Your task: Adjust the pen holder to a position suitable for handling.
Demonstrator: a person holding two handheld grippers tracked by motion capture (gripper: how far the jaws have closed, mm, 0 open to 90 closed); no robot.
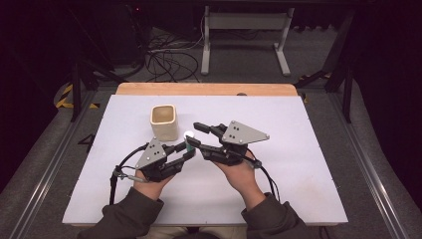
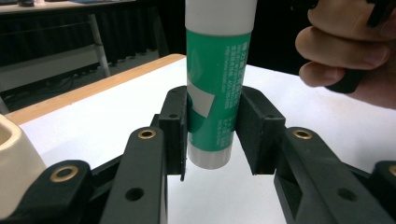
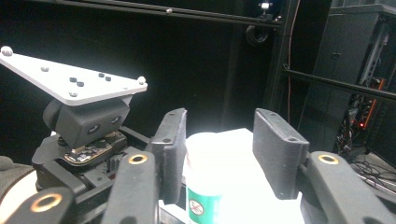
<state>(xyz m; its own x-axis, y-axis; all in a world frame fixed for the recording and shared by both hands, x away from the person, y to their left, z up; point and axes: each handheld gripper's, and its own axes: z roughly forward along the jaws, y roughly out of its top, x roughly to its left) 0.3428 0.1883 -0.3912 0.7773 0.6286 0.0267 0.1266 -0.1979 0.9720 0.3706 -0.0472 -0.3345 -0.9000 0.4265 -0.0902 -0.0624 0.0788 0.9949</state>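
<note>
Black jaws of the left gripper [image 2: 212, 135] rise closest to the lens in the left gripper view, pinching the green-and-white plastic glue stick [image 2: 217, 88] low on its barrel; both pads press its sides and the tube's white base hangs free just below them. The tube's long axis runs straight toward twelve o'clock in that view, across the jaws rather than along them, with its white cap end cut off by the top edge.

Seen from the high view, the white rectangular tabletop [image 1: 298, 189] carries both forearms in from six o'clock. The left gripper [image 1: 186, 152] points toward two o'clock, the right gripper [image 1: 196, 134] toward nine to ten o'clock, so their tips meet at the stick, whose white cap [image 1: 188, 134] shows as a bright dot between them. A cream square ceramic cup [image 1: 164, 122] stands just at ten o'clock of that meeting point, apart from both tools.

Looking along the right gripper [image 3: 219, 140], its jaws stand spread on either side of the white cap [image 3: 203, 149]; the left pad is at or near the cap's side, the right pad clearly off it. My reading is that the right hand, being nearer the cap, must close squarely on it while the left hand keeps the barrel steady.
</note>
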